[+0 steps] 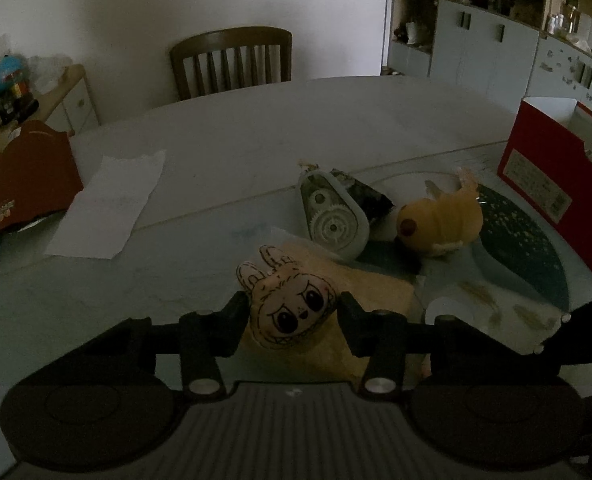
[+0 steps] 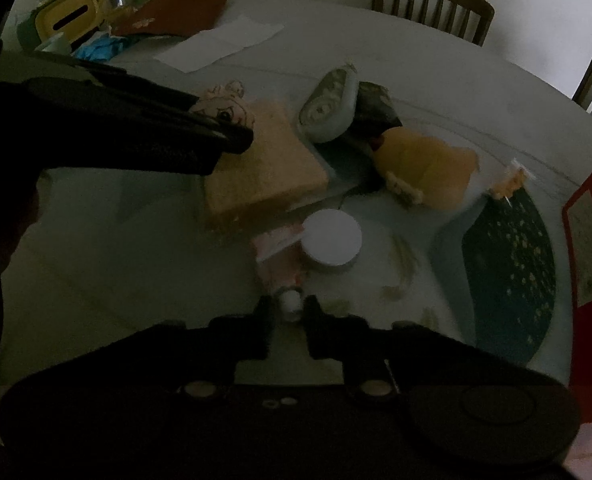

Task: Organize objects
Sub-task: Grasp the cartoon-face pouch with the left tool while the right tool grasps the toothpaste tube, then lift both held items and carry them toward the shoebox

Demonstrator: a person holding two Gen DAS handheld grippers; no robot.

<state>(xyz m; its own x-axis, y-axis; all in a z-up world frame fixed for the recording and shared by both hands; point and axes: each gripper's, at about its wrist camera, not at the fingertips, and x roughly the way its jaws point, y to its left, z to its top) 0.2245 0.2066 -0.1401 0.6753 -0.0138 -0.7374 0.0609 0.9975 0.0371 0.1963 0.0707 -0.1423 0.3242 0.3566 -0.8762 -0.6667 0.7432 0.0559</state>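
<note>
My left gripper (image 1: 293, 312) is shut on a small cartoon-face charm with rabbit ears (image 1: 289, 306), held just above a tan sponge block (image 1: 376, 292). In the right wrist view that charm (image 2: 225, 106) peeks out past the left gripper's dark body. My right gripper (image 2: 289, 310) is shut on the white cap of a pink tube (image 2: 281, 258) lying on the table. Touching the tube is a white round lidded jar (image 2: 332, 240). A yellow plush toy (image 1: 440, 222) (image 2: 424, 160) and a grey geared tape dispenser (image 1: 332, 216) (image 2: 330, 106) lie beyond.
A red open box (image 1: 556, 184) stands at the right of the round table (image 1: 223, 152). A white paper sheet (image 1: 107, 204), a brown bag (image 1: 27, 184) and clutter occupy the left. A wooden chair (image 1: 231, 62) stands behind. A dark speckled mat (image 2: 512, 272) lies by the box.
</note>
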